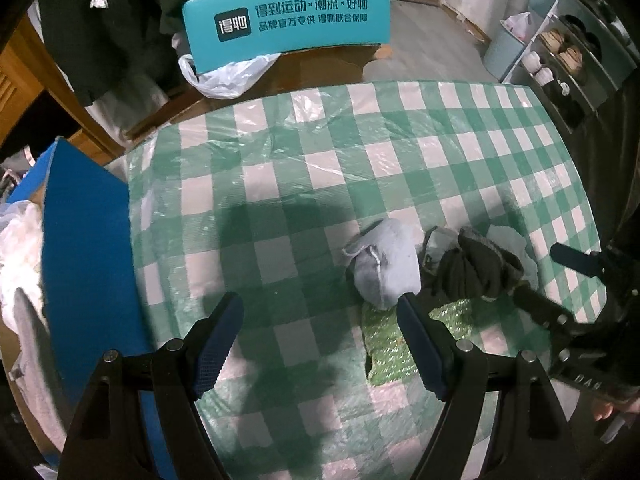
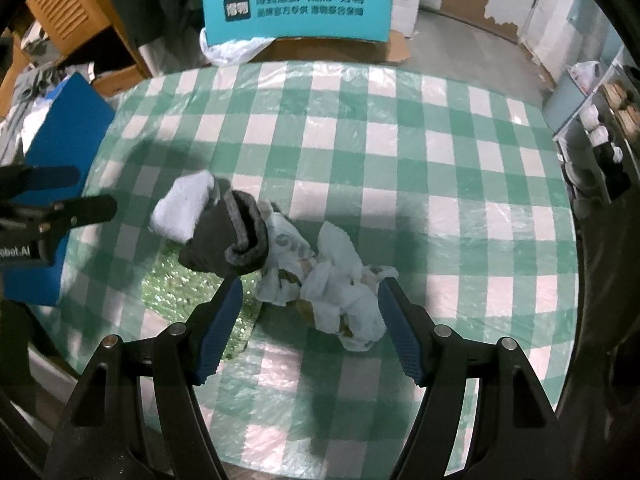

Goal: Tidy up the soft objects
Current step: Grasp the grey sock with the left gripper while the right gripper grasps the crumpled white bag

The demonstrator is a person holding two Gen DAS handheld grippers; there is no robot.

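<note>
Plastic-covered green check cloth (image 2: pixel 400 152) w/ rolled grey sock (image 1: pixel 386 266), dark knit sock (image 2: pixel 228 236); both tools (image 1: pixel 320 344) (image 2: pixel 310 328) wide, empty.

Three soft things lie close together on the table (image 2: pixel 440 152), near its front edge. The rolled sock (image 2: pixel 182 210) is on the left. The dark sock (image 2: pixel 228 240) touches its right side. The crumpled cloth (image 2: pixel 340 292) lies right of that, nearer the front. A box (image 2: pixel 296 12) stands behind the table's back edge.
</note>
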